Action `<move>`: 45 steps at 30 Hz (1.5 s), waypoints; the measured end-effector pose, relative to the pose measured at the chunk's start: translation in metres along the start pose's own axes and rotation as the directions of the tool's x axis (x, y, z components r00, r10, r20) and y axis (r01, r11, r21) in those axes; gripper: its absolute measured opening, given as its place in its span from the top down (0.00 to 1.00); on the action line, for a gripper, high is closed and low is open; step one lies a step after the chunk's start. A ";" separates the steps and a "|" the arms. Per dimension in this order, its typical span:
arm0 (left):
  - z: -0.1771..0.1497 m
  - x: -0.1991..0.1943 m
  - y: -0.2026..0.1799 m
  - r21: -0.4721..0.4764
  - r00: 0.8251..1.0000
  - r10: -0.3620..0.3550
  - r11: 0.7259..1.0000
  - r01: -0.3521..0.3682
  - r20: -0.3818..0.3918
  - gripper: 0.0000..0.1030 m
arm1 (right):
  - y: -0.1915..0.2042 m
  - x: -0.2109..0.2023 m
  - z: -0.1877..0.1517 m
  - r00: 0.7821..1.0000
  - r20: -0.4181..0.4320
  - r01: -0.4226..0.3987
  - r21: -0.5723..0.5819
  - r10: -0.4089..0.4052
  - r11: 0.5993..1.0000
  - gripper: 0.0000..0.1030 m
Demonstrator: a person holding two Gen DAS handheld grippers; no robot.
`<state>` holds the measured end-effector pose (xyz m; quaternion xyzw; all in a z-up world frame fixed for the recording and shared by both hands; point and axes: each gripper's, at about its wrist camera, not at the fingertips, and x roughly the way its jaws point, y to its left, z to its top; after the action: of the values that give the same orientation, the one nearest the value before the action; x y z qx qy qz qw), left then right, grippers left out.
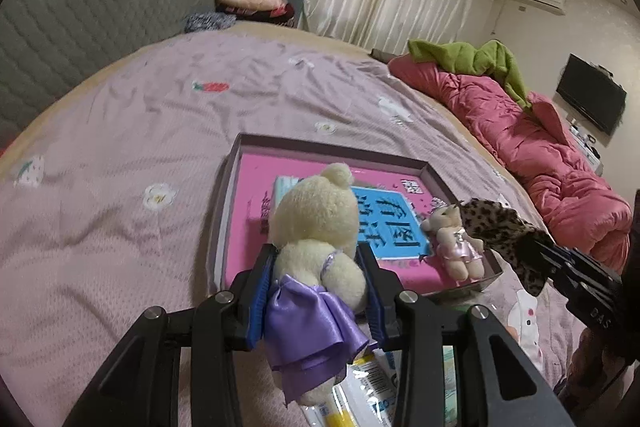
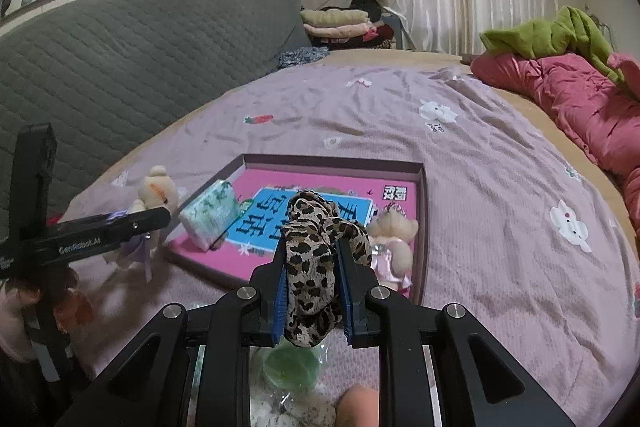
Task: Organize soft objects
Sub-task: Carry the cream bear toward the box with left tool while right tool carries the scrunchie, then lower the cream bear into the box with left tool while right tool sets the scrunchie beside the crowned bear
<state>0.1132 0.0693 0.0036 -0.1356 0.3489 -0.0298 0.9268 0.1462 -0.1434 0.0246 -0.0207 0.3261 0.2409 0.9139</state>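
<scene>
Cream plush bear [image 1: 316, 223] clamped upright in left tool [image 1: 316, 287], leopard cloth [image 2: 316, 259] pinched in right tool [image 2: 312, 287]; pink-lined box [image 1: 236, 195] directly ahead, mid-frame, on bed [image 1: 120, 147].

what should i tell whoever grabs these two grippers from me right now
Left gripper: shut on the cream bear in a purple dress, held above the box.
Right gripper: shut on the leopard-print cloth.
Done: small bear in pink and tissue pack already in the box.
Left: set both held items into the box.
</scene>
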 end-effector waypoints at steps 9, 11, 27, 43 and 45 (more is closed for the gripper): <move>0.004 0.007 -0.011 0.032 1.000 -0.022 0.999 0.022 0.008 0.61 | -0.005 0.004 0.006 1.000 0.014 0.006 0.027 -0.007 1.000 0.79; 0.005 0.011 -0.012 0.035 1.000 -0.028 0.999 0.028 0.001 0.61 | -0.006 0.006 0.008 1.000 0.017 0.005 0.030 -0.005 1.000 0.79; 0.009 0.046 -0.024 0.084 0.999 -0.033 0.996 0.036 -0.040 0.61 | -0.008 0.023 0.016 1.000 0.010 0.001 0.041 -0.002 0.999 0.79; 0.013 0.077 -0.023 0.089 0.996 -0.008 0.996 0.016 -0.085 0.61 | -0.008 0.045 0.017 1.000 -0.023 0.004 0.036 -0.003 0.999 0.79; 0.014 0.079 -0.019 0.081 0.996 0.006 0.997 0.001 -0.092 0.61 | -0.006 0.049 0.016 1.000 -0.030 0.003 0.031 -0.002 1.000 0.79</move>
<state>0.1825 0.0422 -0.0317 -0.0961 0.3900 -0.0488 0.9145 0.1914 -0.1250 0.0071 -0.0105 0.3436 0.2340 0.9094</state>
